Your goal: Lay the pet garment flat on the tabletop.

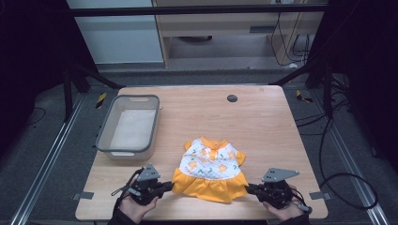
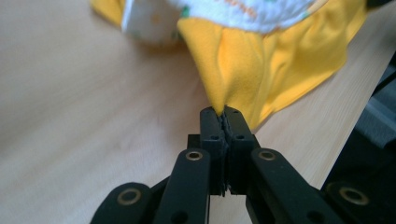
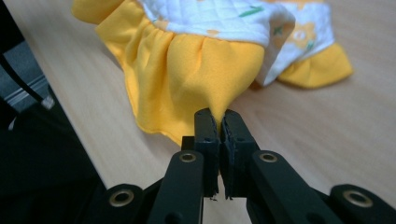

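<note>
A small dress (image 1: 212, 168) with a white flowered top and an orange skirt lies on the wooden table (image 1: 244, 117) near its front edge. My left gripper (image 1: 172, 185) is shut on the skirt's left corner; in the left gripper view the orange cloth (image 2: 243, 65) is pinched between the closed jaws of the left gripper (image 2: 224, 112). My right gripper (image 1: 247, 188) is shut on the skirt's right corner, and the right gripper view shows the skirt (image 3: 187, 70) drawn into a fold at the tips of the right gripper (image 3: 219, 114). A hand holds each gripper at the table's front.
A grey plastic bin (image 1: 105, 136) with a white sheet in its bottom stands at the table's left. A small dark round disc (image 1: 232, 98) sits near the far edge. The table's front edge runs just behind both hands. Cables lie on the floor at the right.
</note>
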Action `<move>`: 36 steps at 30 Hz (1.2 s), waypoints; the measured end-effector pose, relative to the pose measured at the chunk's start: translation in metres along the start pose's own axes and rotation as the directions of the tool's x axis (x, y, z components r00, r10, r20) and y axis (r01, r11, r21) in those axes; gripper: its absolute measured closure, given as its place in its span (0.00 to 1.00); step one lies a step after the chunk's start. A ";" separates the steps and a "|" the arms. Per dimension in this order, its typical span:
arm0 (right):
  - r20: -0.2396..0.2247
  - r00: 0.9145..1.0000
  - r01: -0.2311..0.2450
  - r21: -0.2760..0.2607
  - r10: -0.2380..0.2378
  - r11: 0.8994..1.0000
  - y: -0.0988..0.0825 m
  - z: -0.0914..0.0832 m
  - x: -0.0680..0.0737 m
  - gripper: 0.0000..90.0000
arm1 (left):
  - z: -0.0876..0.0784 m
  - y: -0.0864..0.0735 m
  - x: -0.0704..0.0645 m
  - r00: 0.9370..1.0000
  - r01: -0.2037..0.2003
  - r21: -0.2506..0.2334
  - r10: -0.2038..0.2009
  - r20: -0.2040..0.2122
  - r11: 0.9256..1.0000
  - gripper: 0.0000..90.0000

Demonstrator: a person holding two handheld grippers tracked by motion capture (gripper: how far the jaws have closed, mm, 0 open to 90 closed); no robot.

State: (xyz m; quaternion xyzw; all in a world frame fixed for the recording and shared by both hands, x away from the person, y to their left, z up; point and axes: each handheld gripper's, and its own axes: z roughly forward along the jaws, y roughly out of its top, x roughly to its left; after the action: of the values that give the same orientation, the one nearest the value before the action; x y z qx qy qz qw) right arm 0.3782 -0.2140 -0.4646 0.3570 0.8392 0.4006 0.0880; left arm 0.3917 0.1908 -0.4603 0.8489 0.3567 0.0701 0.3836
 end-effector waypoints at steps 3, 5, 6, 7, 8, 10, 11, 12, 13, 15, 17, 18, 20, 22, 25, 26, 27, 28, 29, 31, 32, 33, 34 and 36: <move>0.036 0.999 0.015 0.047 -0.016 0.999 -0.005 0.008 -0.004 0.92 | 0.016 -0.008 -0.001 0.999 -0.027 0.062 0.028 -0.021 0.998 0.97; 0.059 0.998 0.018 0.061 -0.022 0.998 -0.009 0.015 -0.008 0.88 | 0.020 -0.007 -0.001 0.998 -0.042 0.072 0.044 -0.033 0.997 0.92; 0.065 0.997 0.025 0.063 -0.029 0.998 -0.010 0.017 -0.009 0.81 | 0.019 -0.007 -0.002 0.998 -0.047 0.055 0.049 -0.046 0.997 0.77; 0.075 0.997 0.029 0.040 -0.032 0.999 -0.010 0.015 -0.009 0.77 | 0.016 -0.007 -0.002 0.997 -0.047 0.037 0.049 -0.054 0.998 0.70; 0.084 0.996 0.034 0.019 -0.035 0.999 -0.009 0.013 -0.008 0.73 | 0.008 -0.006 -0.001 0.997 -0.035 -0.032 0.033 -0.063 0.999 0.63; 0.113 0.993 0.037 -0.041 -0.032 0.998 -0.006 0.007 -0.009 0.66 | 0.000 -0.003 0.002 0.997 -0.031 -0.093 0.024 -0.075 0.995 0.52; 0.113 0.993 0.037 -0.041 -0.032 0.998 -0.006 0.007 -0.009 0.66 | 0.000 -0.003 0.002 0.997 -0.031 -0.093 0.024 -0.075 0.995 0.50; 0.123 0.992 0.035 -0.067 -0.027 0.997 -0.003 0.005 -0.010 0.65 | -0.004 -0.001 0.003 0.996 -0.034 -0.123 0.023 -0.088 0.992 0.50; 0.127 0.992 0.034 -0.093 -0.022 0.995 -0.001 0.003 -0.011 0.63 | -0.007 0.003 0.006 0.995 -0.040 -0.153 0.025 -0.096 0.988 0.48; 0.139 0.990 0.016 -0.143 0.004 0.990 0.006 0.001 -0.016 0.62 | -0.011 0.012 0.012 0.994 -0.041 -0.192 0.020 -0.109 0.981 0.46; 0.153 0.988 -0.003 -0.190 0.032 0.982 0.016 0.001 -0.023 0.58 | -0.011 0.025 0.019 0.992 -0.049 -0.216 0.021 -0.127 0.975 0.46; 0.163 0.985 -0.014 -0.217 0.051 0.976 0.026 0.003 -0.030 0.57 | -0.005 0.039 0.027 0.988 -0.058 -0.222 0.024 -0.152 0.973 0.46; 0.168 0.984 -0.017 -0.224 0.056 0.974 0.032 0.006 -0.035 0.57 | 0.001 0.049 0.032 0.986 -0.063 -0.215 0.027 -0.162 0.975 0.46; 0.186 0.980 -0.028 -0.244 0.075 0.969 0.042 0.012 -0.043 0.57 | 0.011 0.062 0.038 0.981 -0.075 -0.203 0.035 -0.192 0.976 0.47; 0.196 0.977 -0.033 -0.243 0.082 0.969 0.054 0.028 -0.056 0.57 | 0.033 0.082 0.048 0.966 -0.104 -0.178 0.057 -0.250 0.978 0.49; 0.201 0.976 -0.036 -0.235 0.084 0.971 0.057 0.034 -0.060 0.57 | 0.041 0.088 0.053 0.965 -0.100 -0.162 0.057 -0.256 0.982 0.49; 0.206 0.975 -0.038 -0.225 0.086 0.974 0.058 0.039 -0.064 0.58 | 0.049 0.092 0.057 0.965 -0.093 -0.155 0.050 -0.256 0.984 0.49; 0.213 0.973 -0.041 -0.216 0.088 0.976 0.059 0.045 -0.068 0.59 | 0.057 0.097 0.060 0.965 -0.091 -0.135 0.054 -0.257 0.987 0.49; 0.218 0.972 -0.047 -0.206 0.092 0.977 0.060 0.051 -0.072 0.59 | 0.066 0.101 0.064 0.965 -0.081 -0.118 0.048 -0.256 0.990 0.49; 0.215 0.970 -0.070 -0.189 0.111 0.979 0.060 0.060 -0.077 0.60 | 0.083 0.106 0.069 0.966 -0.063 -0.082 0.040 -0.256 0.995 0.47; 0.204 0.971 -0.090 -0.171 0.125 0.981 0.059 0.069 -0.081 0.60 | 0.097 0.107 0.074 0.964 -0.047 -0.050 0.032 -0.263 0.998 0.48; 0.204 0.971 -0.090 -0.171 0.125 0.981 0.059 0.069 -0.081 0.60 | 0.097 0.107 0.074 0.964 -0.047 -0.050 0.032 -0.263 0.998 0.48; 0.203 0.972 -0.088 -0.163 0.120 0.983 0.058 0.072 -0.082 0.60 | 0.105 0.107 0.078 0.966 -0.038 -0.036 0.028 -0.258 0.999 0.48; 0.197 0.973 -0.092 -0.141 0.119 0.986 0.056 0.078 -0.083 0.60 | 0.115 0.104 0.081 0.969 -0.022 -0.009 0.019 -0.247 1.000 0.50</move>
State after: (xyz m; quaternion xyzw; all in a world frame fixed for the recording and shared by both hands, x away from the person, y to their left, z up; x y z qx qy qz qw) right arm 0.5022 -0.1977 -0.4864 0.4340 0.7774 0.4199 0.1757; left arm 0.5540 0.1287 -0.4801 0.8348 0.3926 0.1815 0.3405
